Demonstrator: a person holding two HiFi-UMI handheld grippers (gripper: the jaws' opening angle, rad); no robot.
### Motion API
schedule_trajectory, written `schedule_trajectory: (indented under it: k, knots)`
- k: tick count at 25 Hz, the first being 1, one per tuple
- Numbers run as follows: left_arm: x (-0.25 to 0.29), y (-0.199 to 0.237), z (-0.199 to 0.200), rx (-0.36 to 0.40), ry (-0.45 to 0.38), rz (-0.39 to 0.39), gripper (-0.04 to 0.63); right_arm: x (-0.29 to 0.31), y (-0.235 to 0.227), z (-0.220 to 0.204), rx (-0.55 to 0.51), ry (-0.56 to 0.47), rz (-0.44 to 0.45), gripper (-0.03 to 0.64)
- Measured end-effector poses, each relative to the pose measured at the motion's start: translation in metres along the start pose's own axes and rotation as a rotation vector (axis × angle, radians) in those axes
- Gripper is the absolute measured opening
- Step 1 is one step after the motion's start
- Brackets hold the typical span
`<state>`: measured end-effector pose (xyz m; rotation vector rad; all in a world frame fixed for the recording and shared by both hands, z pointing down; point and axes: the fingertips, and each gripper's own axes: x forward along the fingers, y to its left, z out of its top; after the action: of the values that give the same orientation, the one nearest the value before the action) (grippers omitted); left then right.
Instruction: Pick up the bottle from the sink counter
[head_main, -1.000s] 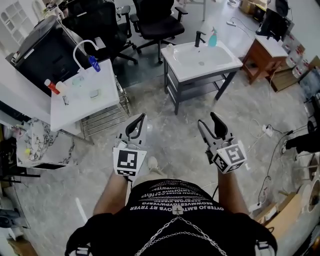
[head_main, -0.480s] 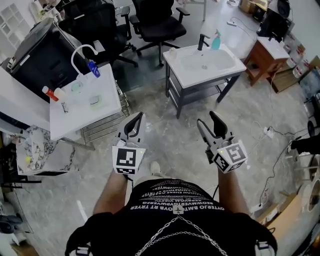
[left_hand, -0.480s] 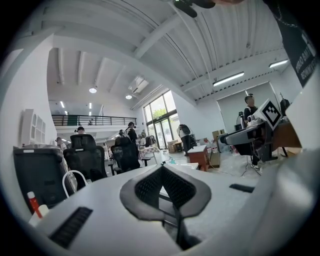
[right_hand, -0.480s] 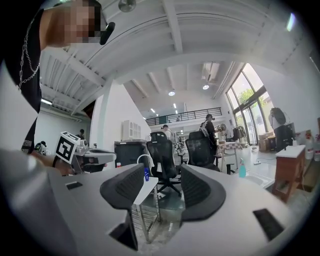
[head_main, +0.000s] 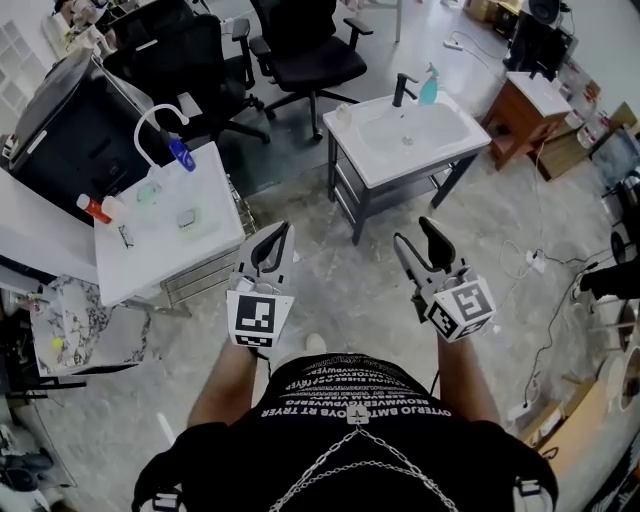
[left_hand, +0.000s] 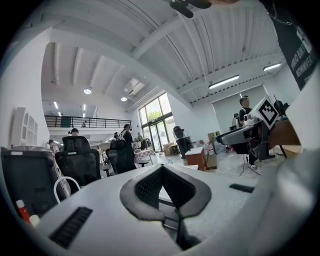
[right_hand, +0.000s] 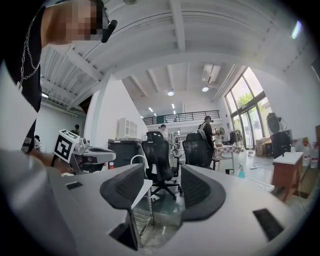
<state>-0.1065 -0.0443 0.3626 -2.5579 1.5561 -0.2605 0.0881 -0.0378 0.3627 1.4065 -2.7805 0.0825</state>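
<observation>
Teal spray bottle (head_main: 428, 86) upright on sink counter (head_main: 372, 160) — print too small to read; left gripper (head_main: 284, 234) pressed together, right gripper (head_main: 414, 234) spread.

Head view. Sink counter (head_main: 365, 165) at one o'clock: white top on a dark frame. On its far edge stand a black tap (head_main: 401, 88) and, at the tap's three o'clock, a teal spray bottle (head_main: 428, 86). White table (head_main: 170, 250) at ten o'clock: it bears a red-capped bottle (head_main: 88, 207) near its nine o'clock edge and a looped white tap (head_main: 177, 150) with a blue tip. Both pieces stand on the grey marbled floor (head_main: 340, 290).
</observation>
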Motion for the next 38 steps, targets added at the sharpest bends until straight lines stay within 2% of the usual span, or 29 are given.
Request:
schedule_trajectory:
  k: [12,18,26,31,38]
  knots:
    - [0.037,0.060,-0.015,0.000,-0.003,-0.047,0.006,0.065,-0.004,0.000,-0.015,0.014,-0.053,0.210]
    - [0.043,0.087,-0.020,-0.009,-0.026,-0.039,0.005,0.087,0.000,-0.003,-0.030,0.024,-0.077,0.210]
    - [0.056,0.082,-0.032,-0.018,-0.011,-0.065,0.005,0.082,-0.015,-0.014,-0.027,0.044,-0.129,0.210]
    - [0.077,0.077,-0.035,-0.015,0.007,-0.074,0.005,0.092,-0.028,-0.027,-0.039,0.082,-0.126,0.210]
    - [0.115,0.074,-0.032,0.002,0.013,-0.076,0.005,0.115,-0.063,-0.026,-0.043,0.080,-0.107,0.212]
